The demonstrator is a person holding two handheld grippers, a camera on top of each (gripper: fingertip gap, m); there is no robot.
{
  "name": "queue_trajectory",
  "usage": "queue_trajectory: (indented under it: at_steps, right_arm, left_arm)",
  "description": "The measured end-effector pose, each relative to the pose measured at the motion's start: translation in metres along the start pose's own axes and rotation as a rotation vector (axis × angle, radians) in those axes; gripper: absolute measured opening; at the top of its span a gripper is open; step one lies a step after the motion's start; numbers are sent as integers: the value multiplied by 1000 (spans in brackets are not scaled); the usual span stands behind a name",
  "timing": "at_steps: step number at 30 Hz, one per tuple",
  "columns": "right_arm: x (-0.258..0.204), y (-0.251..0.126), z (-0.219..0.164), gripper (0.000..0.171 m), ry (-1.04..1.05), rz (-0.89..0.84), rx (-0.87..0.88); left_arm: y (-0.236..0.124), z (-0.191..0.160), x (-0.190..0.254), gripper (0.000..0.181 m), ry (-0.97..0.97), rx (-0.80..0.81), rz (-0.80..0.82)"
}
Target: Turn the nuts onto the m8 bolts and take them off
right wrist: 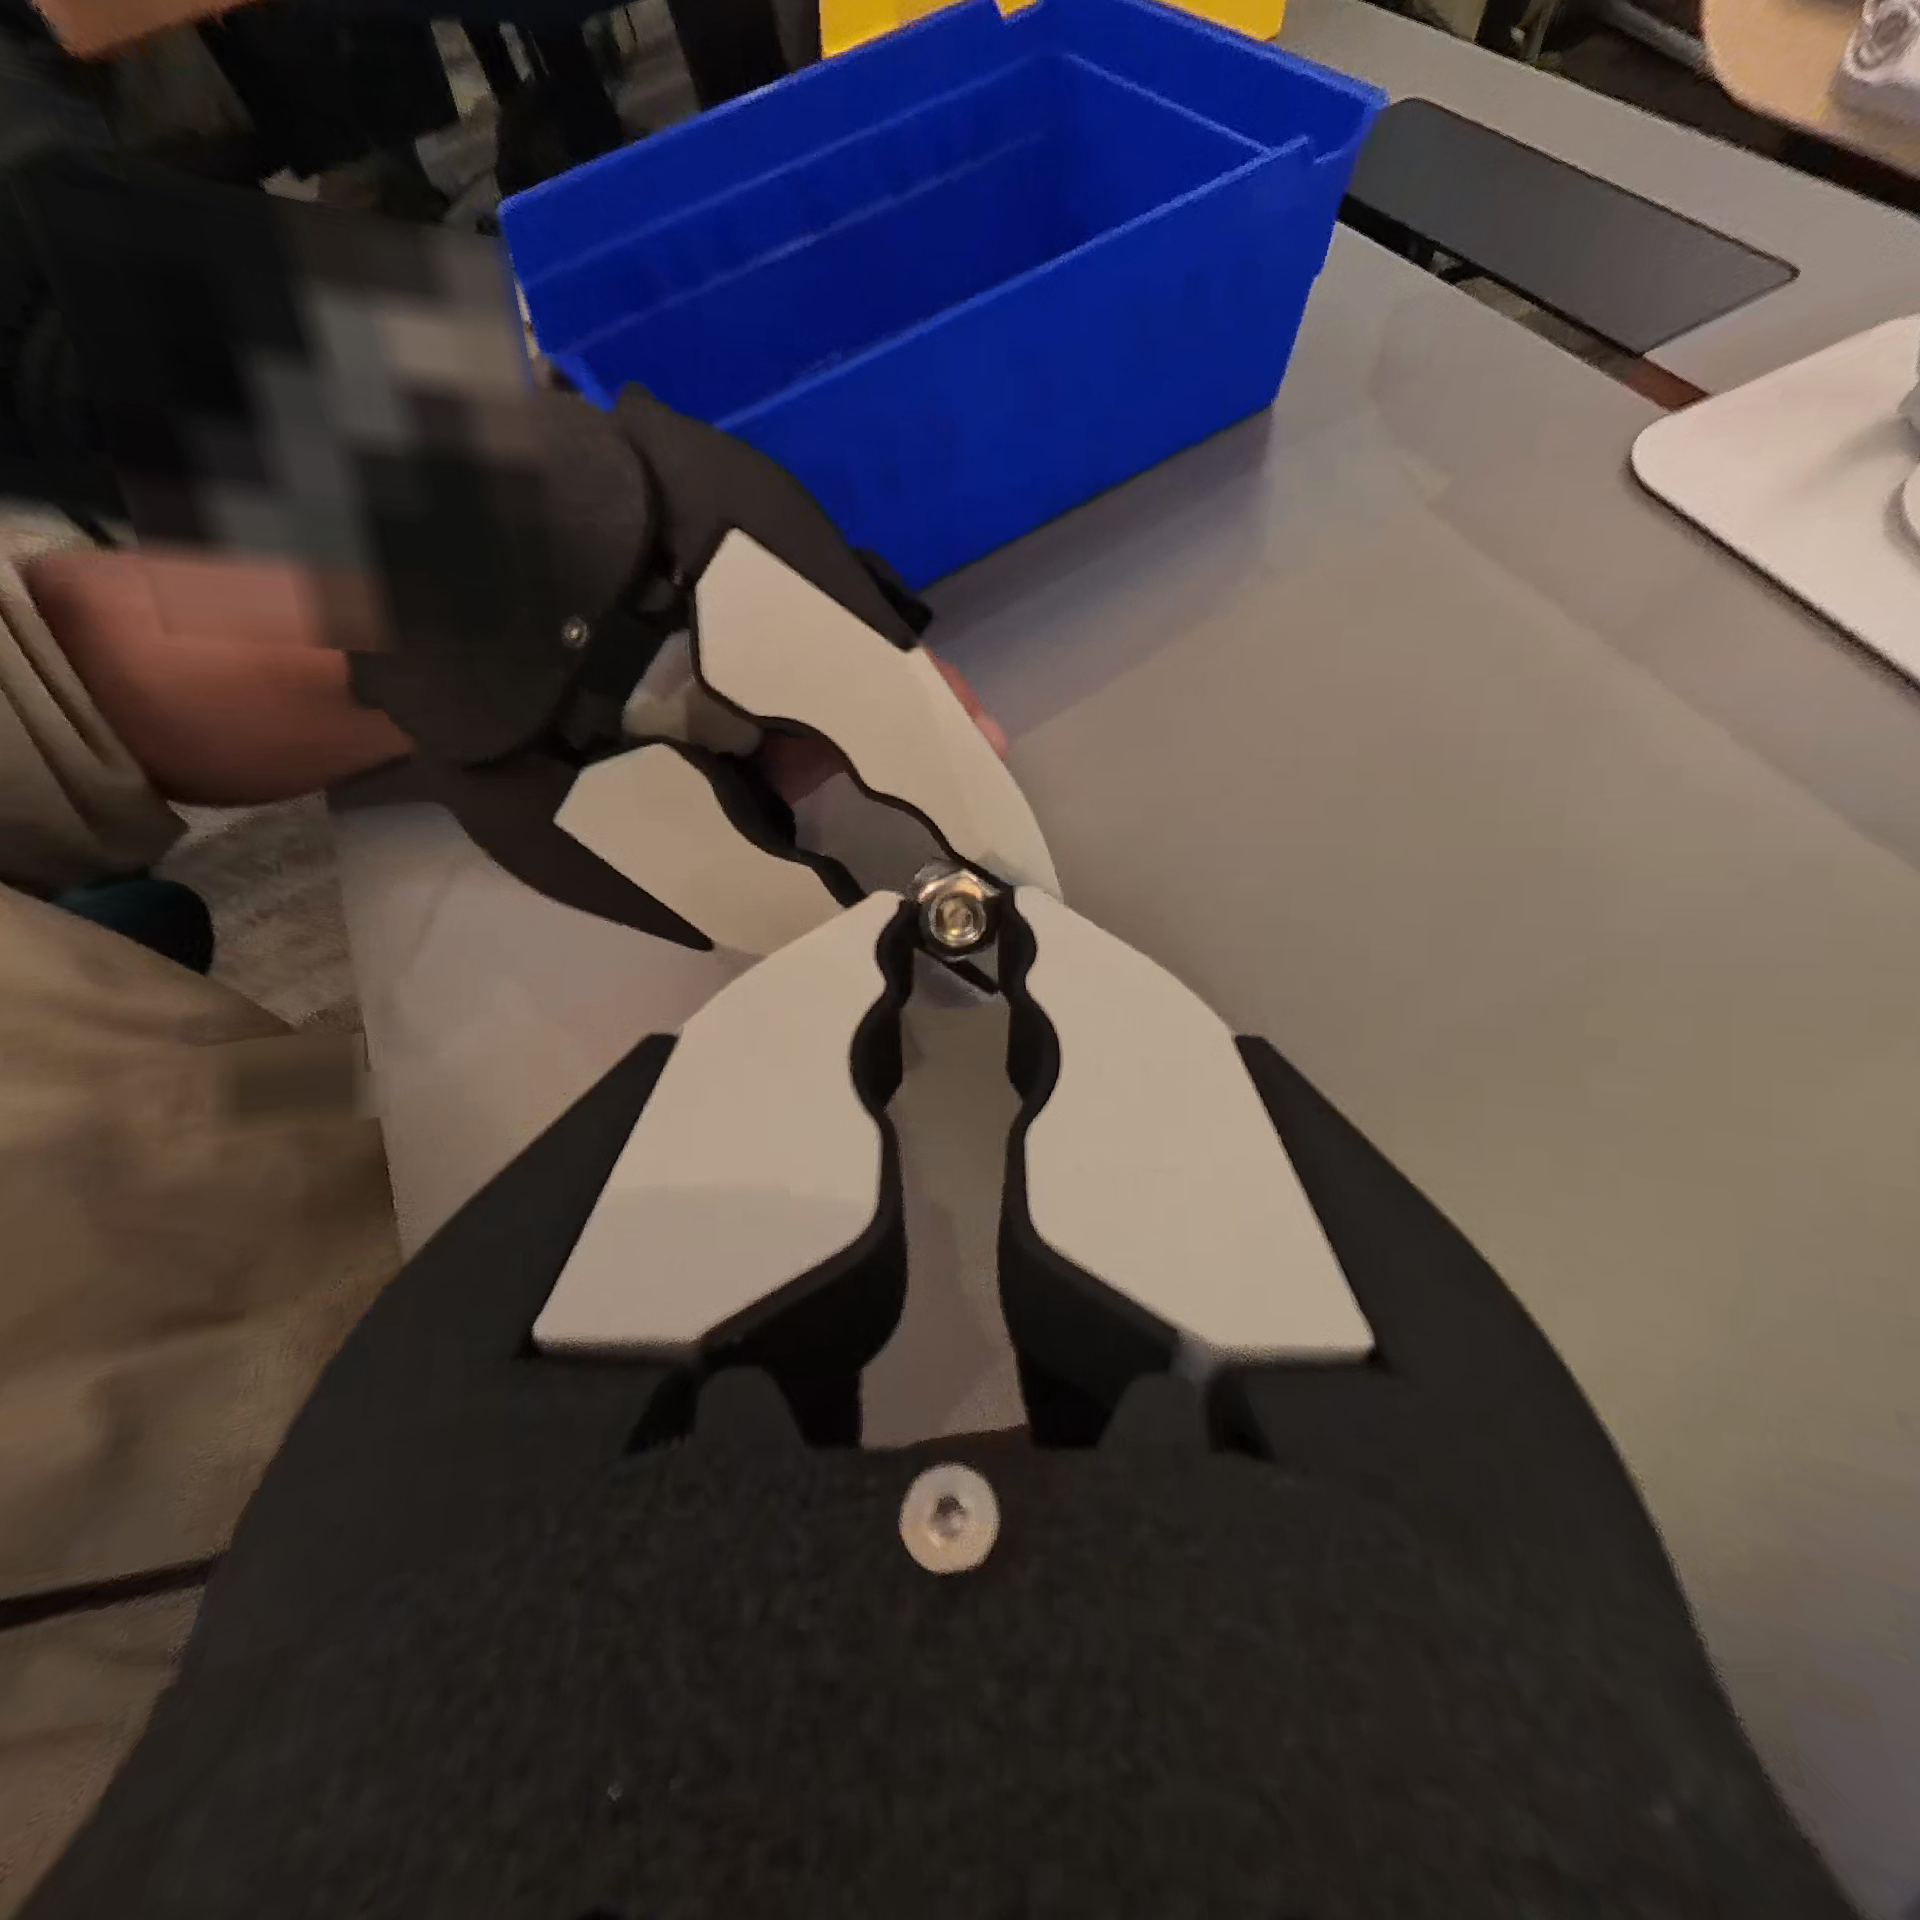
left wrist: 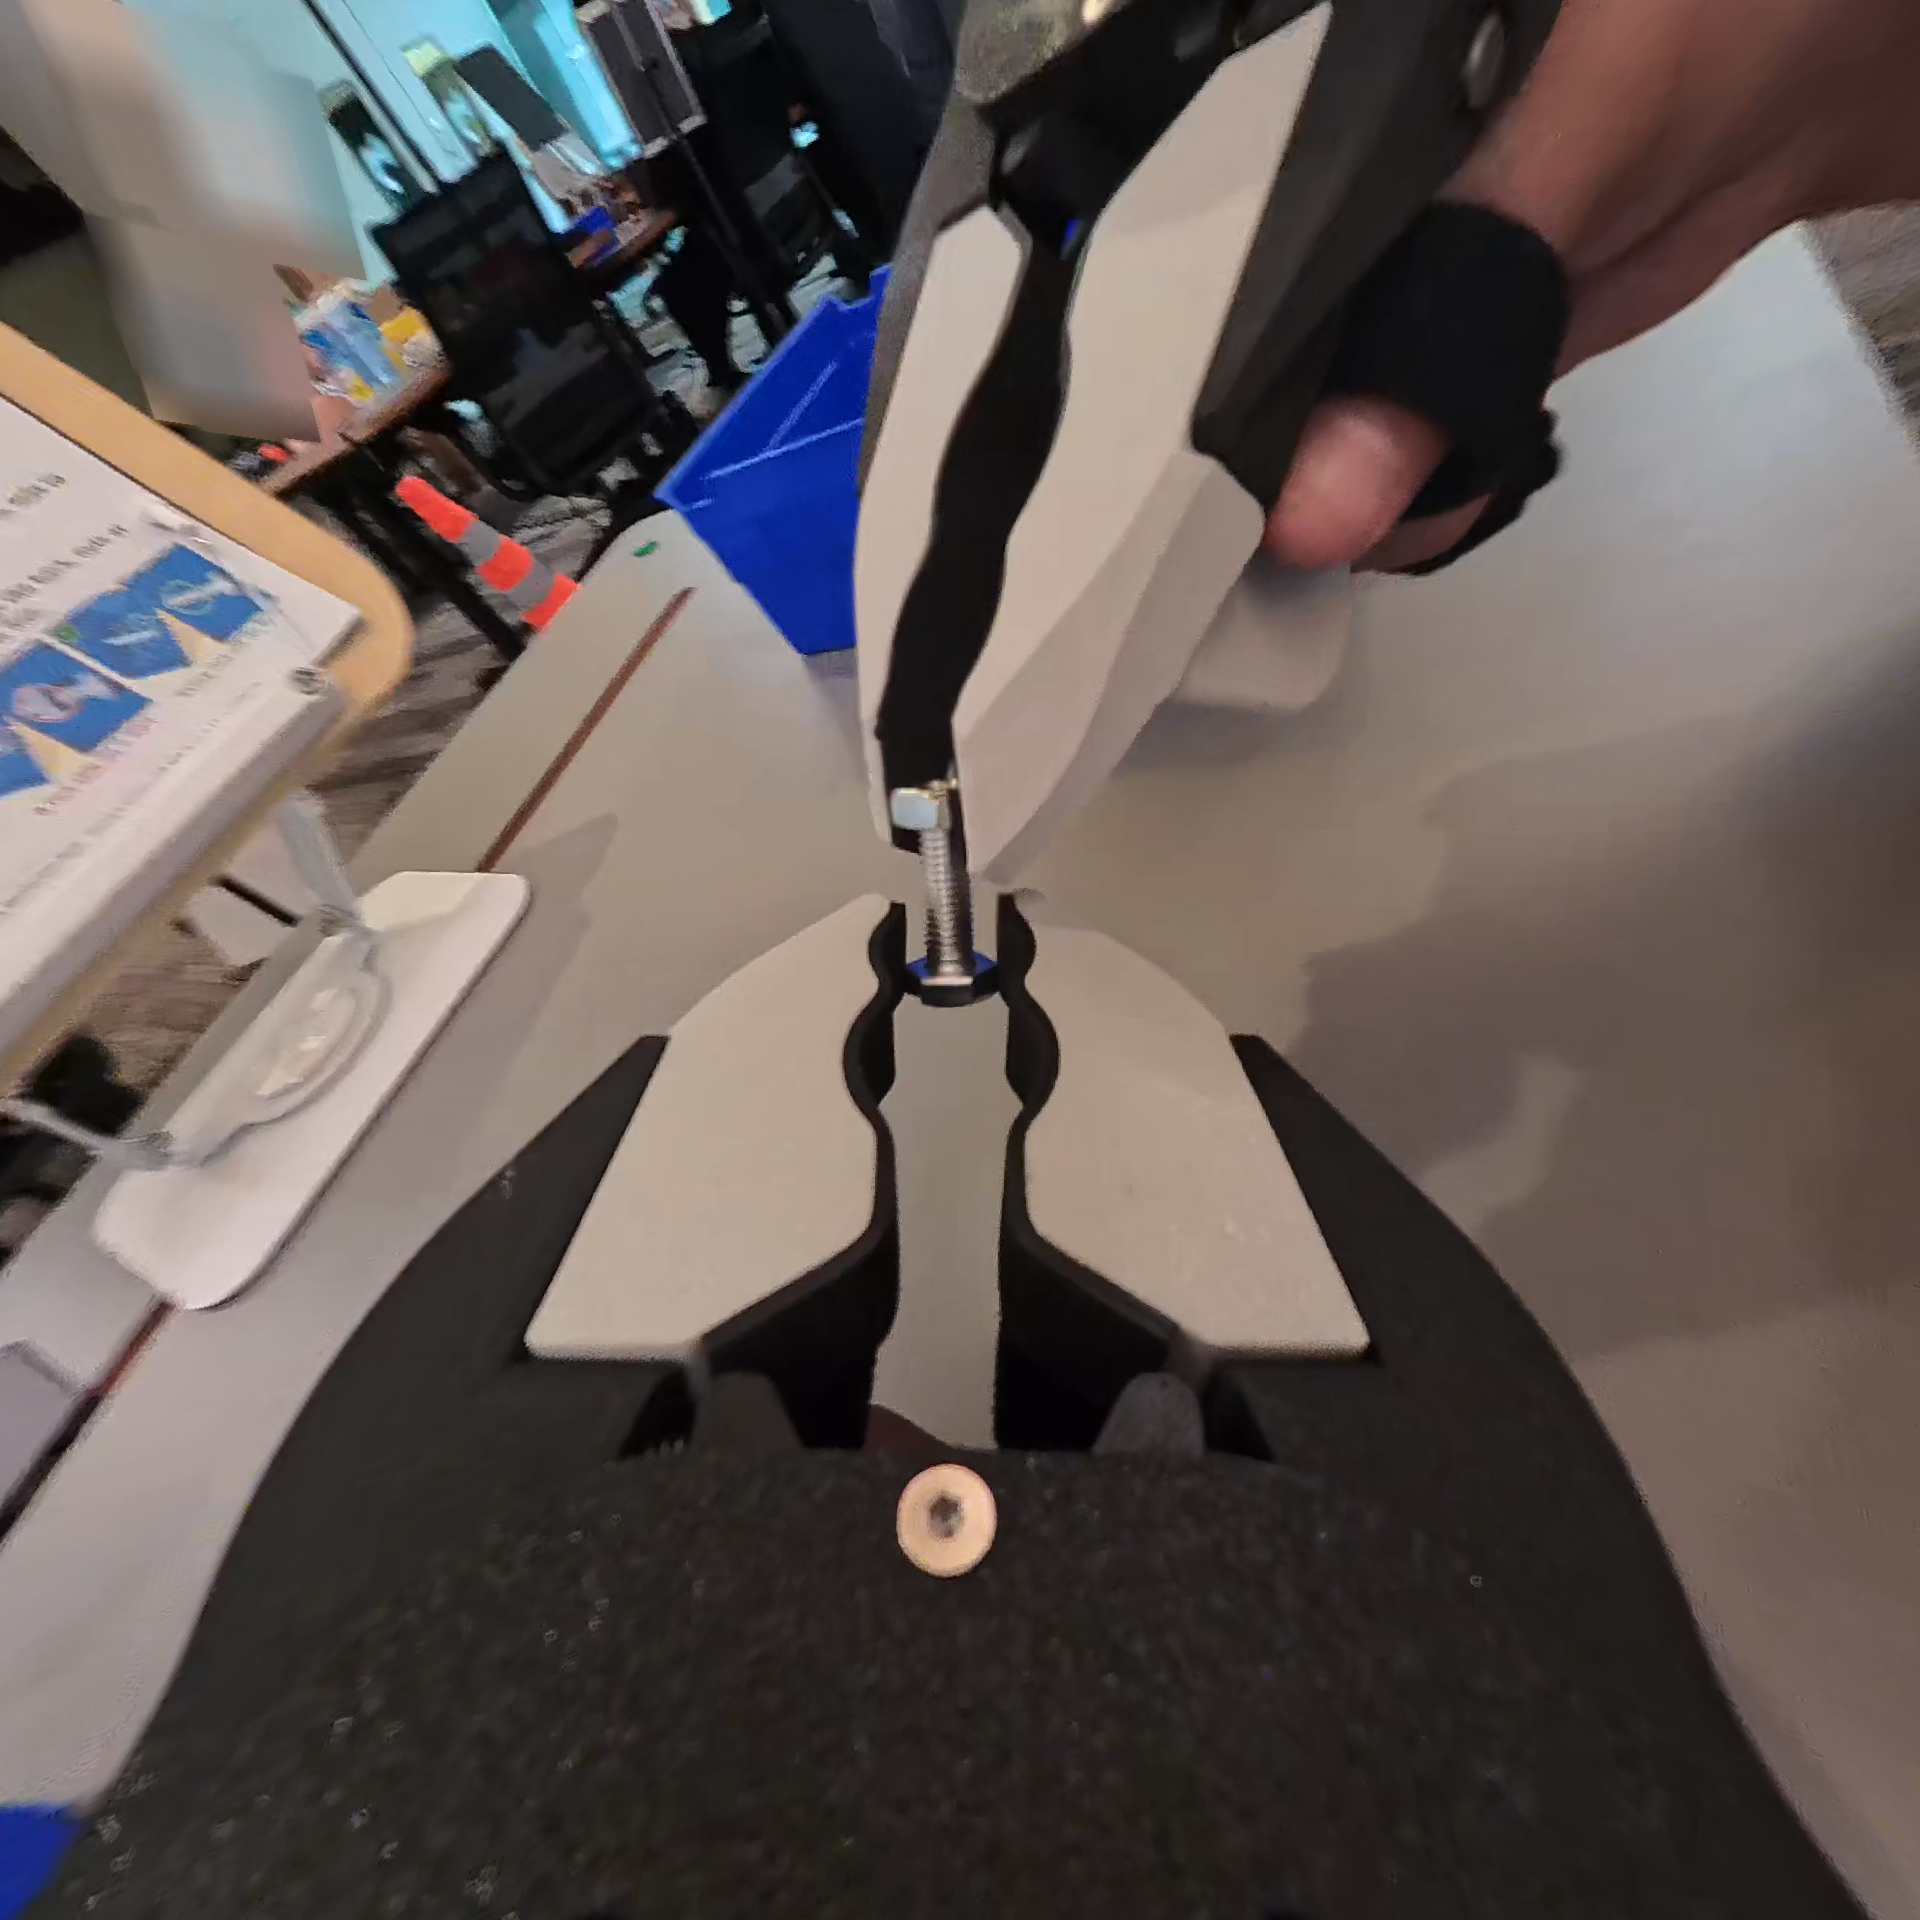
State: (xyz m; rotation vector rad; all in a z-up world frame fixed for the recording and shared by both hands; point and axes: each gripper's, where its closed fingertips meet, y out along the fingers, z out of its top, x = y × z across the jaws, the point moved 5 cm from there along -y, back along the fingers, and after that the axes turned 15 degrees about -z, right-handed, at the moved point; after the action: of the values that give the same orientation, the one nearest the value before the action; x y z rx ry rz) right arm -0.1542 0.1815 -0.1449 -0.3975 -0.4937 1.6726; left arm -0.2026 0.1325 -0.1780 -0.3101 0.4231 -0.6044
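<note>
Grey laminate counter (left wrist: 1558, 1039) fills the left wrist view beyond the left claw (left wrist: 948, 935), whose tips pinch a hex nut (left wrist: 948, 982) seated on the threaded end of an M8 bolt (left wrist: 943, 904). The bolt rises straight ahead from the nut to its head, which is clamped between the tips of the right claw (left wrist: 925, 821) coming down from above. A person's hand (left wrist: 1455, 416) in a black fingerless glove holds that claw at upper right. Ahead and left of the tips stands a blue bin (left wrist: 779, 499); further left are a white stand base (left wrist: 312, 1070), a printed sheet (left wrist: 125, 623) on a tan board, and an orange-and-grey cone (left wrist: 499, 551).

From the right wrist view, the right claw (right wrist: 951, 925) is pressed onto the bolt (right wrist: 951, 920), seen end-on between its tips. The left claw (right wrist: 904, 862) reaches in from the left and meets it there, so the nut itself cannot be made out. The blue bin (right wrist: 935, 312) sits ahead, on the counter (right wrist: 1455, 831), with the white stand base (right wrist: 1787, 488) to the right. Blur covers the person at left.
</note>
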Motion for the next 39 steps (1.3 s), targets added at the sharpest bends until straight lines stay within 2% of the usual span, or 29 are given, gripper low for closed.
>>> queue_trajectory:
  at_steps: [8,14,18,22,26,31,34,37,39]
  right_arm:
    - [-10,-14,8,15,-345,107,-12]
    - [-19,-29,20,15,-633,288,-25]
    - [-24,-30,25,15,-750,365,-36]
    - [-32,-33,30,14,-839,454,33]
    - [-37,-33,30,15,-947,486,71]
    - [-30,-29,30,16,-858,454,30]
    - [-23,-26,28,34,-727,432,47]
    - [-11,-22,30,39,-584,335,113]
    - [-2,-18,33,39,-434,233,143]
  left_arm:
    - [-10,9,9,16,-250,185,-303]
    - [-18,22,23,16,-390,345,-562]
    - [-20,23,27,16,-438,390,-654]
    - [-28,26,32,16,-520,454,-831]
    - [-29,25,36,16,-569,488,-936]
    - [-27,22,28,16,-554,482,-853]
    - [-27,22,19,16,-515,470,-743]
    - [-26,19,7,17,-452,428,-575]
    - [-23,15,-3,17,-395,372,-408]
